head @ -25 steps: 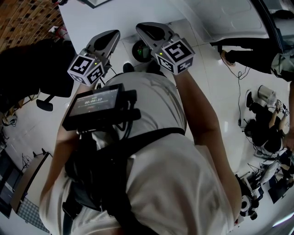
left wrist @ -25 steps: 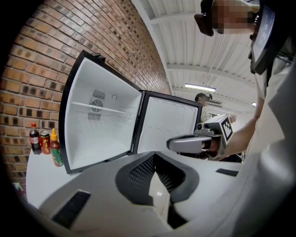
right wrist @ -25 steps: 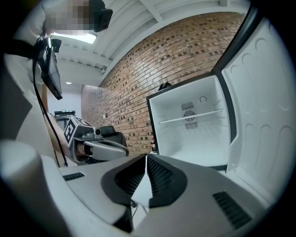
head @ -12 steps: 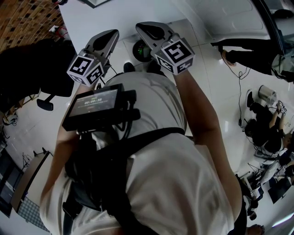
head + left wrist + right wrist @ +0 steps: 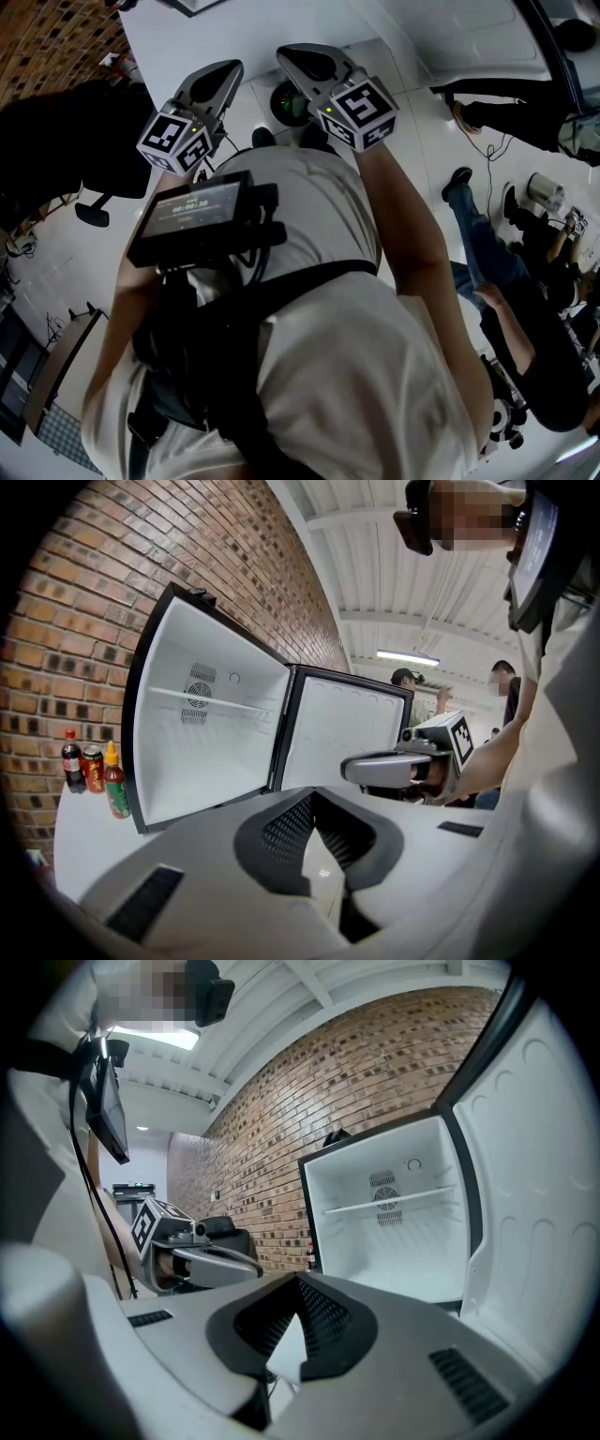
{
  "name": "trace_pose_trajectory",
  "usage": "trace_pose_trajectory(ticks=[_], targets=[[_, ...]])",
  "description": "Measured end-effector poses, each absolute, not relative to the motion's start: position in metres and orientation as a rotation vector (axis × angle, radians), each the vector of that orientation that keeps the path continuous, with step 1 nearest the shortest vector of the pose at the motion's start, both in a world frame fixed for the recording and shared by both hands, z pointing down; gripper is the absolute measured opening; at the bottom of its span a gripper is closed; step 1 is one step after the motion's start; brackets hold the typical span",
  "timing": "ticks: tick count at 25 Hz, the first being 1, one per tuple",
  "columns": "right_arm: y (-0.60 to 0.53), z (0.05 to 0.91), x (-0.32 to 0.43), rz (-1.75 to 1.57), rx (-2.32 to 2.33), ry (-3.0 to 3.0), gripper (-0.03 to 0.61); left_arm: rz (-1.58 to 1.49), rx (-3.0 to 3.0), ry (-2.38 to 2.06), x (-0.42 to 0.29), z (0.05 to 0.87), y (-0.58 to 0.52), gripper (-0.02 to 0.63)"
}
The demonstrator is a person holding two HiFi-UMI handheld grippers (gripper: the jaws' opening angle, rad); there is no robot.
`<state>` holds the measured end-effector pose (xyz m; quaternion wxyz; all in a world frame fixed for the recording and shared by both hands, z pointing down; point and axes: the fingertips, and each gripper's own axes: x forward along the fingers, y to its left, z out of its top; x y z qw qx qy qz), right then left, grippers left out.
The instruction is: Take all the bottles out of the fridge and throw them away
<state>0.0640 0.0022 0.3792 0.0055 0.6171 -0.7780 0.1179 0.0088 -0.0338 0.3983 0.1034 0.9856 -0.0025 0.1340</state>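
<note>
— What are the tongs doing?
— The left tongs (image 5: pixel 316 799) and right tongs (image 5: pixel 296 1283) are both pinching shut, carrying nothing, and facing the fridge (image 5: pixel 216 733), which is standing open.
— And the bottles?
— The bottles (image 5: pixel 114 782) are standing outside it, on the white counter (image 5: pixel 80 832) just left of the fridge, against the brick wall (image 5: pixel 112 564). Another person (image 5: pixel 506 300) is stepping across the pale floor (image 5: pixel 422 131) on the right.

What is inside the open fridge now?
Only one shelf and a fan vent on the back wall show inside the fridge; otherwise it looks empty. The right gripper covers a little of the floor's front edge.
</note>
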Motion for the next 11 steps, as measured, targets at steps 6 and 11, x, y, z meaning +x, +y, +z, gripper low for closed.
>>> trace_pose_trajectory(ticks=[6,11], targets=[[-0.0049,0.3793,0.0644,0.373,1.923,-2.441,0.0,0.403,2.904,-0.004,0.0099,0.4,-0.0396,0.002],[-0.0068,0.3789,0.0624,0.371,1.919,-2.442,0.0,0.399,2.905,-0.002,0.0081,0.399,-0.0416,0.002]])
